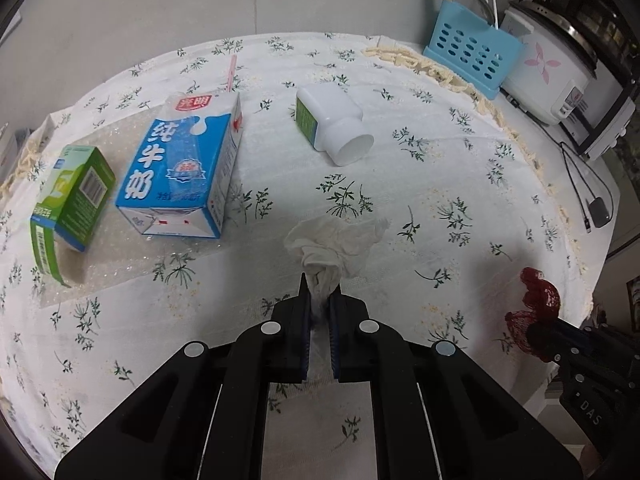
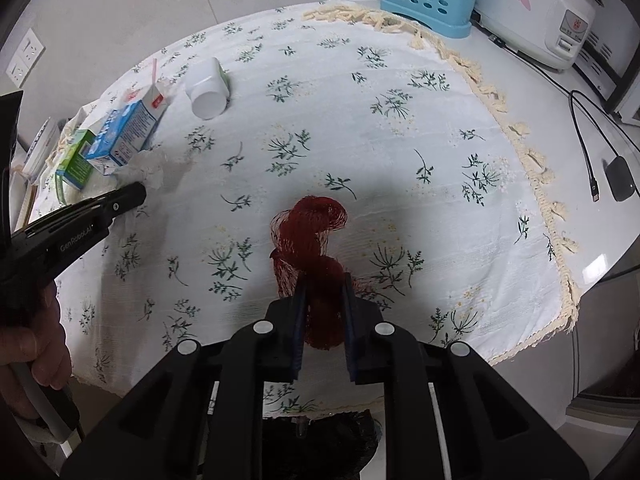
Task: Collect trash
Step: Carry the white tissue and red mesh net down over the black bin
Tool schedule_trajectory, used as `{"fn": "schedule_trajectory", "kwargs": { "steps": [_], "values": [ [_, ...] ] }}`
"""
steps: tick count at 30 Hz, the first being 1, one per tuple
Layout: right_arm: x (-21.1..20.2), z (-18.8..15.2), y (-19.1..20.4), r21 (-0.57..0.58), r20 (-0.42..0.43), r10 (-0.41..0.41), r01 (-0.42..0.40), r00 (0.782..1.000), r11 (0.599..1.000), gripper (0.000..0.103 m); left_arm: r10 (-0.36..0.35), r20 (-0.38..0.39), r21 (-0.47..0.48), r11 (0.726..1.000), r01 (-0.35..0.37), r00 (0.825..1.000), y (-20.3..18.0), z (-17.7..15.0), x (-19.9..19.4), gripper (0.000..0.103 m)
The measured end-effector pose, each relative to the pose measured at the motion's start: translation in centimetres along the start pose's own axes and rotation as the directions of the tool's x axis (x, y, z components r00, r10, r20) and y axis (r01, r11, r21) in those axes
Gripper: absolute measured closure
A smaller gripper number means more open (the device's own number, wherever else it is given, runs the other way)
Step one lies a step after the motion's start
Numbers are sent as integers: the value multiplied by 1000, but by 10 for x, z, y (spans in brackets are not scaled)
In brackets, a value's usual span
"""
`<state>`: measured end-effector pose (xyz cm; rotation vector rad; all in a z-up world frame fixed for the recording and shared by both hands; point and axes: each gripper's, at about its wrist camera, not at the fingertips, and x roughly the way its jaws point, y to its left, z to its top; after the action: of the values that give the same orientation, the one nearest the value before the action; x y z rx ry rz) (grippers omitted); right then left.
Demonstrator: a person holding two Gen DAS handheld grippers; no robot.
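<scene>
A: Tissue first. Where does it sit?

B: Crumpled tissue (image 1: 334,242) is clamped between the fingers (image 1: 306,292) of the left gripper (image 1: 321,288), which press together on its twisted tail. Its long axis runs straight ahead from the fingertips, the loose wad fanning out beyond them over the flowered tablecloth (image 1: 440,168).

A: And the other hand?

B: The right gripper (image 2: 325,280) has its fingers (image 2: 299,292) clamped on a red mesh net (image 2: 316,240). The net twists lengthwise away from the fingertips, its far loop curling ahead and slightly right, its near end bunched between the pads.

A: What else is ahead of the left fingers?

B: Ahead and left, a blue milk carton (image 1: 182,168) lies flat, its straw end pointing away. Just left of it lies a green box (image 1: 74,196). Ahead and slightly right, a white bottle (image 1: 332,122) lies on its side, cap toward the fingers.

A: Edges?

B: The cloth's fringed edge (image 2: 520,160) runs to the right of the right fingers, bare table (image 2: 568,128) beyond it. Open cloth lies between the two grippers and ahead of the net.
</scene>
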<state>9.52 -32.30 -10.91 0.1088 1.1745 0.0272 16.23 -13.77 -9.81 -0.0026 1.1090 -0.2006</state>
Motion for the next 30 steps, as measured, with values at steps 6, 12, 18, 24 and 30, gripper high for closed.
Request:
{"fn": "schedule_trajectory", "kwargs": {
  "steps": [6,12,18,24,30],
  "values": [
    [-16,-3,10,-18,24,20,-19,1000,1000,88,-15,16,-15,1000,15,1000,3,-8,-25,96],
    [-28,-8,20,-43,37,33,-31,999,999,88,-10,21,-45,999,11,1000,8,-25,-44,96],
    [-44,-18,30,-74,56,51,-46,997,996,88,-6,22,-83,997,8,1000,13,-45,-62,96],
    [-58,-28,38,-110,68,70,-62,995,992,88,2,37,-114,993,2,999,17,-66,-85,96],
    [-72,-43,47,-143,74,90,-78,993,987,88,3,45,-145,989,4,999,18,-87,-104,96]
  ]
}}
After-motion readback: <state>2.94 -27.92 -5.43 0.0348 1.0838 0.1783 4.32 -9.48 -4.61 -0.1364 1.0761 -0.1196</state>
